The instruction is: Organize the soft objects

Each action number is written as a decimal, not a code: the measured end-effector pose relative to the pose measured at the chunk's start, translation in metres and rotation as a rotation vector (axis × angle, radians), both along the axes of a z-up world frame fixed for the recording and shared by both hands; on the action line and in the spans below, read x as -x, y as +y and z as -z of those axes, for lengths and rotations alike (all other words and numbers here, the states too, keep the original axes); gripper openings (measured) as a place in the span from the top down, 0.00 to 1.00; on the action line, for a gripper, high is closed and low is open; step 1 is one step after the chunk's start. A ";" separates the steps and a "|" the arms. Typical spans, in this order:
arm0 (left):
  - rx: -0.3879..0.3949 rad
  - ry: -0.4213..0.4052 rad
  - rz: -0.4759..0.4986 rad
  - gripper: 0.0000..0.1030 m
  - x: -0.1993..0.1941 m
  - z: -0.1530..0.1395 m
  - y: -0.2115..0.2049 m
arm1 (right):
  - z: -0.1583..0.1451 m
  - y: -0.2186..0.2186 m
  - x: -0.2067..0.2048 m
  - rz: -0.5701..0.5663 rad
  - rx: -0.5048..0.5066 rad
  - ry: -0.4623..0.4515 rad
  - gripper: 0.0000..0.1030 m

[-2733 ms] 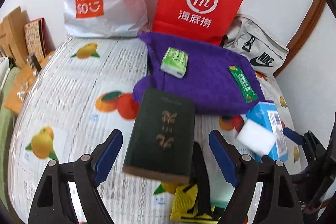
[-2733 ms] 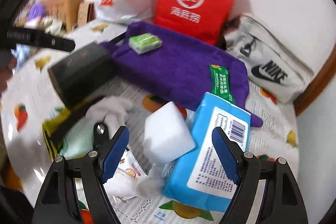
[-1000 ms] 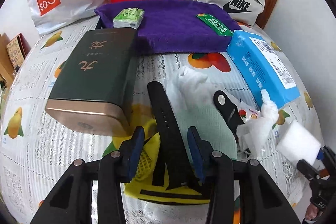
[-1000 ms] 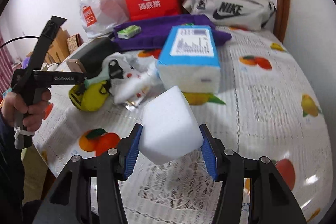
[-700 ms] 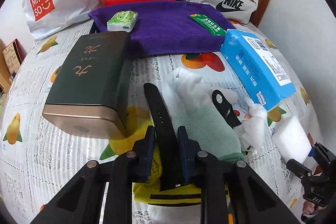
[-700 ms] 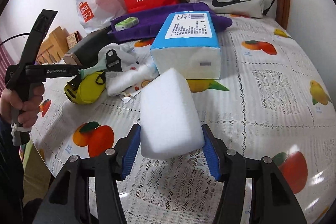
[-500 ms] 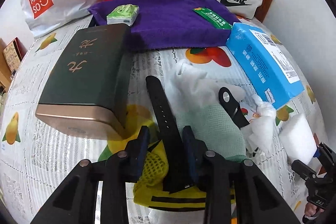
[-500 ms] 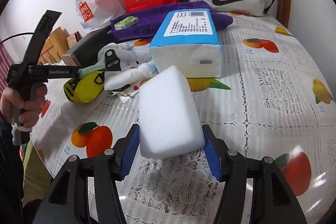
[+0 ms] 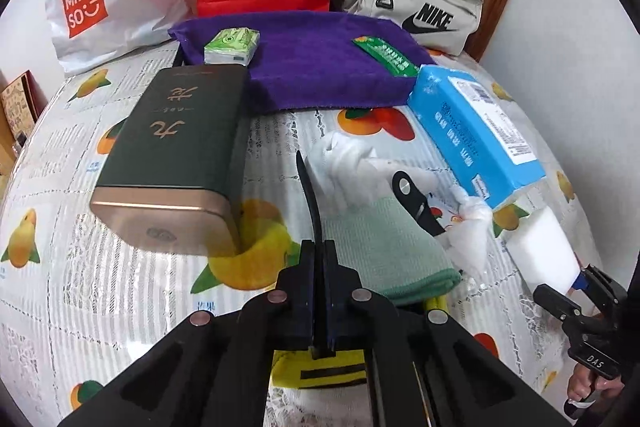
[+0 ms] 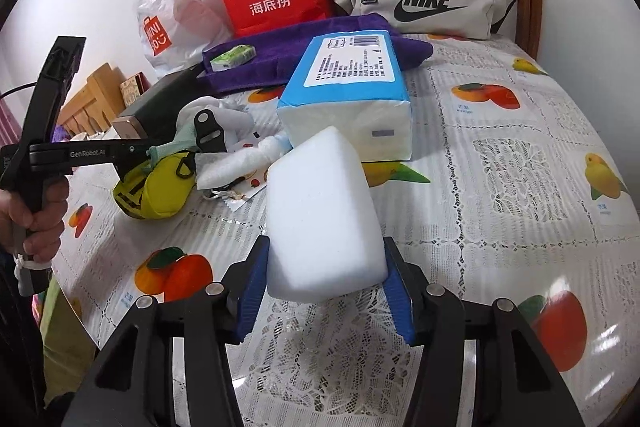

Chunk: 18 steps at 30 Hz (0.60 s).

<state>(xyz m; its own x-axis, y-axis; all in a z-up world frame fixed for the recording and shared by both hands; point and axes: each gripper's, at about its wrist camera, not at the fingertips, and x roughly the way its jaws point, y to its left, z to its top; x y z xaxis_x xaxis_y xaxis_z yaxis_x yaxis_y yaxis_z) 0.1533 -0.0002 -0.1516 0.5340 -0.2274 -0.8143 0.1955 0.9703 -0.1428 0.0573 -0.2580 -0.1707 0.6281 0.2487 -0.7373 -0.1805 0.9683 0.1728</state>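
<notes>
Gripping white sponge (image 10: 324,215) between right hand-held gripper (image 10: 326,291) pads | above tablecloth (image 10: 520,163)

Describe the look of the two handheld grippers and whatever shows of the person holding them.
Both grippers, left and right, are matte black with silver bolts and blue finger pads. White lettering reads "GenRobot.AI" on the left one and "DAS" on the right one. A thin black cable trails from the left. The left hand is bare.

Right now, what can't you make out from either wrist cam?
- Yellow pouch: left wrist view, mostly hidden behind the left gripper; its full shape is unclear.
- Black strap: its pinched end is covered by the shut fingers.
- Underside of the white sponge: right wrist view, whether it rests on the tablecloth or is lifted is unclear.
- Items under the green cloth: covered.
</notes>
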 end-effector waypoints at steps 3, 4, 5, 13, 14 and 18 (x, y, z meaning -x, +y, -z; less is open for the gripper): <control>0.007 -0.014 -0.007 0.96 0.007 -0.004 0.005 | -0.003 -0.001 0.002 0.011 -0.001 -0.008 0.48; 0.011 -0.017 -0.009 0.96 0.008 -0.006 0.006 | -0.003 -0.002 0.003 0.015 -0.002 -0.008 0.49; 0.014 -0.021 -0.012 0.96 0.010 -0.007 0.008 | -0.004 -0.002 0.003 0.018 -0.002 -0.008 0.49; 0.035 -0.060 -0.048 0.96 0.022 -0.024 0.025 | -0.024 0.000 0.010 0.023 -0.004 -0.039 0.50; 0.035 -0.063 -0.053 0.96 0.023 -0.026 0.027 | -0.028 0.000 0.010 0.019 -0.005 -0.046 0.50; 0.045 -0.077 -0.069 0.96 0.023 -0.035 0.031 | -0.048 0.001 0.007 -0.001 -0.020 -0.082 0.50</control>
